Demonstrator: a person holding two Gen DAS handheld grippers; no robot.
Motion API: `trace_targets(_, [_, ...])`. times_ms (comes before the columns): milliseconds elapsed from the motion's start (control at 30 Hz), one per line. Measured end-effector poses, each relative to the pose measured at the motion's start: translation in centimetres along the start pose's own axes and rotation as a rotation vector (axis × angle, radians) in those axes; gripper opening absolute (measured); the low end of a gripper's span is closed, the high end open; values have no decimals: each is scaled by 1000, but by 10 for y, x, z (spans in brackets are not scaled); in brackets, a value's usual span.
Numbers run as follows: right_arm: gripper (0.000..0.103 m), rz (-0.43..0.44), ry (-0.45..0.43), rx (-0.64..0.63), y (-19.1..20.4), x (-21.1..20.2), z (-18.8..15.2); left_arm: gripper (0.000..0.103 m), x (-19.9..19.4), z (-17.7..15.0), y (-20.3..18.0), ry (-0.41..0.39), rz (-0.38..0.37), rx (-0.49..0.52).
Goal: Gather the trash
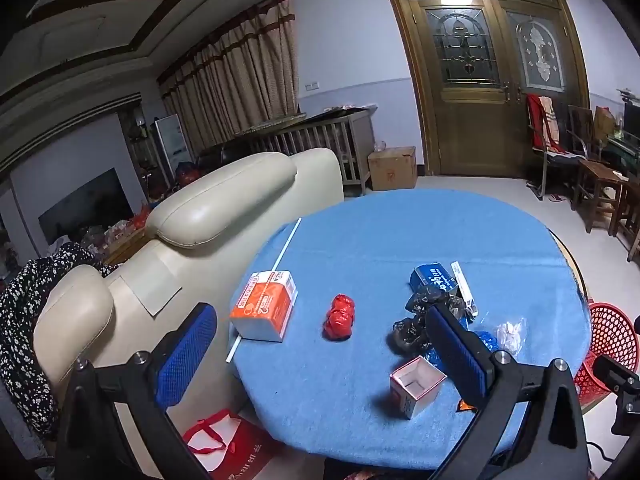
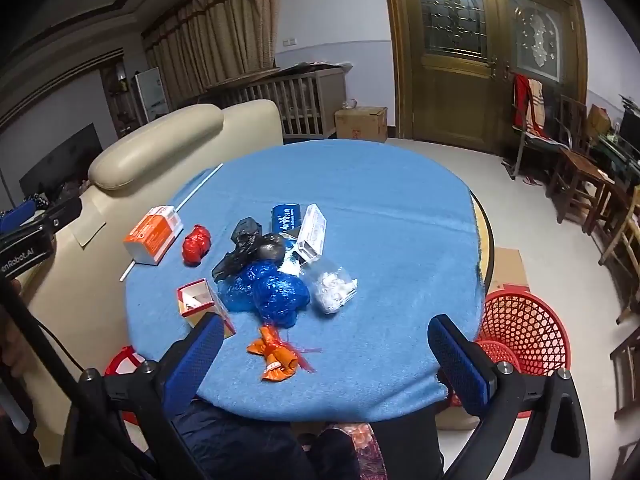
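Trash lies on a round table with a blue cloth [image 2: 380, 200]: an orange-and-white box [image 2: 153, 235], a red crumpled bag [image 2: 196, 245], black bags [image 2: 244, 246], blue bags [image 2: 278, 294], a clear bag of white bits [image 2: 332, 284], a small open pink box [image 2: 196, 300], an orange wrapper [image 2: 276, 354]. A red mesh basket [image 2: 528, 328] stands on the floor at the table's right. My left gripper [image 1: 320, 344] is open above the near left part of the table, over the red bag [image 1: 339, 317]. My right gripper [image 2: 326, 356] is open over the near edge, above the orange wrapper.
A cream leather sofa [image 1: 208, 208] stands against the table's left side. A red-and-white bag [image 1: 224, 440] lies on the floor by it. Wooden chairs [image 2: 576, 176] stand at the right. A cardboard box [image 2: 360, 122] sits by the wooden door.
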State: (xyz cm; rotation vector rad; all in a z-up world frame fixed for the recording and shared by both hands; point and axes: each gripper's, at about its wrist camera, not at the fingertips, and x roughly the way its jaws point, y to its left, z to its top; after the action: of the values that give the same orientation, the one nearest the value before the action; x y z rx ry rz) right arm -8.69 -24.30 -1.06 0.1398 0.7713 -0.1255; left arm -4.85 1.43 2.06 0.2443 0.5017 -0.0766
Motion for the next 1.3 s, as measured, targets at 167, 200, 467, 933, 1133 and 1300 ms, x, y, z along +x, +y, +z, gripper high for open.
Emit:
trace_targets(167, [103, 18, 4, -12, 3, 1, 0, 103, 0, -1, 3, 4, 7, -4])
trace_targets(200, [103, 22, 5, -12, 4, 1, -1, 103, 0, -2, 3, 4, 9, -3])
trace_targets(467, [103, 33, 13, -27, 11, 3, -2, 103, 1, -3, 4, 15, 13, -2])
trace_targets(933, [103, 51, 19, -41, 18, 5, -5, 103, 5, -7, 2, 30, 13, 7])
trace_targets(1133, [103, 69, 40, -44, 20, 11, -7, 103, 10, -10, 1, 44, 12, 9])
trace_targets(1300, [103, 84, 63, -43, 21, 18, -9, 103, 14, -11, 0, 57, 9, 10])
